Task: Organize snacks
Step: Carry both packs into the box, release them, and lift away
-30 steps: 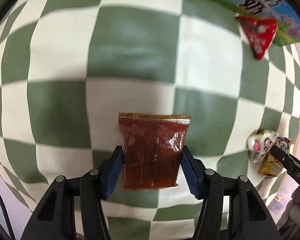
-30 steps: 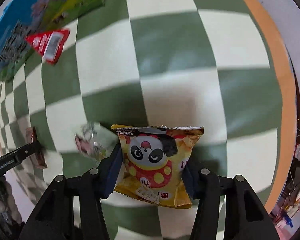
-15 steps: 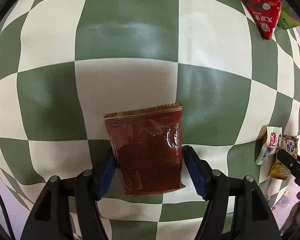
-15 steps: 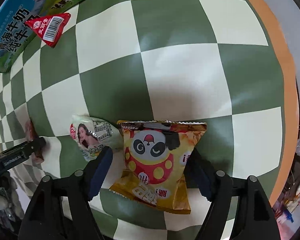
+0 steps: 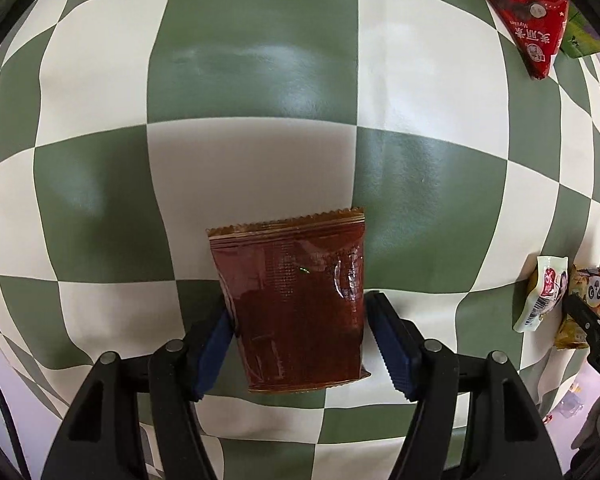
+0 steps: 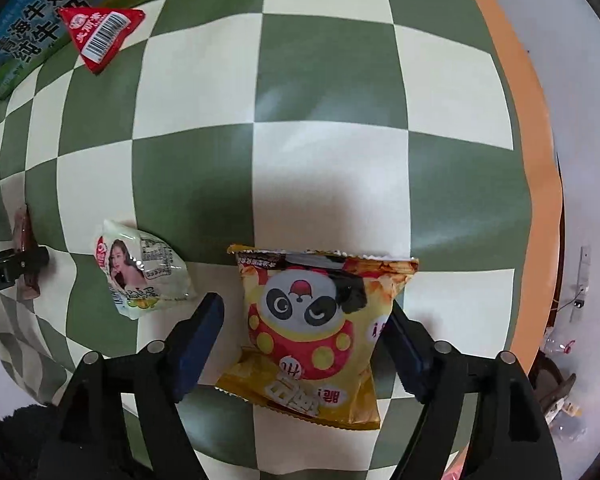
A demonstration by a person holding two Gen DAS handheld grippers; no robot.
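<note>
Jaws just opened over packets on checkered tablecloth [image 5: 252, 92].

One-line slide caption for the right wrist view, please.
Right gripper, jaws just opened, straddles the yellow panda snack bag lying on the checkered tablecloth.

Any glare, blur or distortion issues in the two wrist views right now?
Left wrist: sharp, heavy fisheye bowing of the checkered tablecloth, soft glare patches on the green squares, highlights on the brown packet. Right wrist: equally bowed, slightly softer, a shadow above the panda snack bag, dark vignette corners.
</note>
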